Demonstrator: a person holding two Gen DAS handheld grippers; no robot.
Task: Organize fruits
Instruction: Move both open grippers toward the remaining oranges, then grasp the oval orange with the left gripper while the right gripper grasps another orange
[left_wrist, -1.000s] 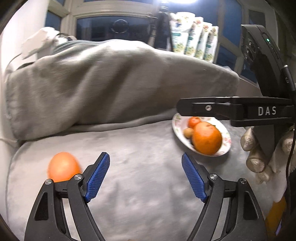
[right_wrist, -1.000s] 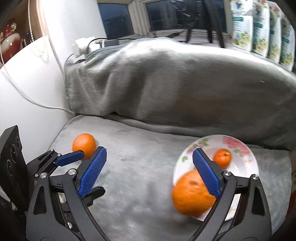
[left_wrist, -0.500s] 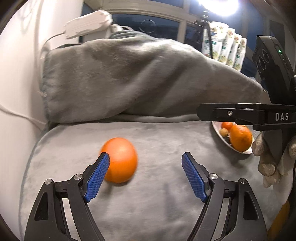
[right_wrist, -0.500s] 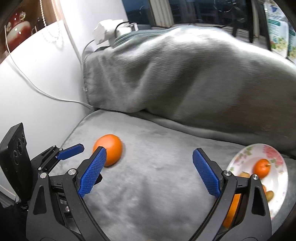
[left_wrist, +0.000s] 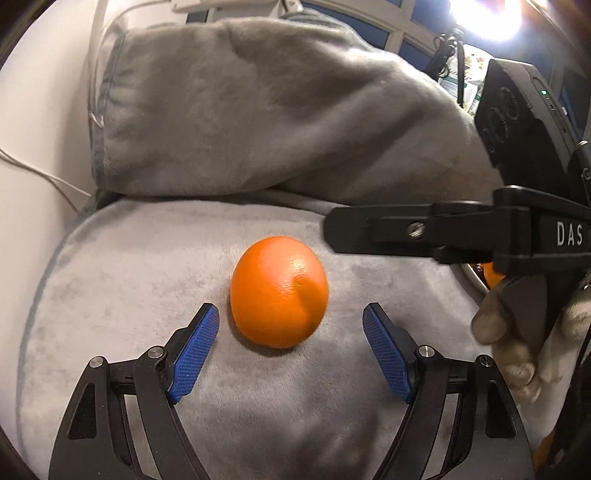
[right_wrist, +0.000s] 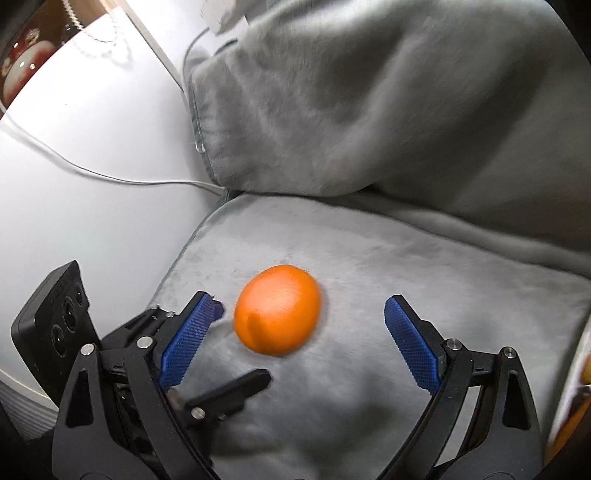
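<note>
A large orange (left_wrist: 279, 291) lies on the grey cushion (left_wrist: 129, 280). My left gripper (left_wrist: 291, 330) is open, its blue pads just short of the orange on either side. My right gripper (right_wrist: 301, 325) is open too and the same orange (right_wrist: 277, 309) sits just ahead of its jaws. In the right wrist view the left gripper's fingers (right_wrist: 229, 393) reach in from the lower left. The plate (left_wrist: 471, 278) with fruit shows only as a sliver at the right, behind the right gripper's body (left_wrist: 461, 236).
A crumpled grey blanket (left_wrist: 277, 118) rises behind the cushion. A white wall with a thin cable (right_wrist: 110, 179) lies to the left. The gloved hand (left_wrist: 517, 332) holds the right gripper at the right edge.
Both grippers have swung left and moved closer to the lone orange. It now lies centred before both open jaws. The plate has slid almost out of both views.
</note>
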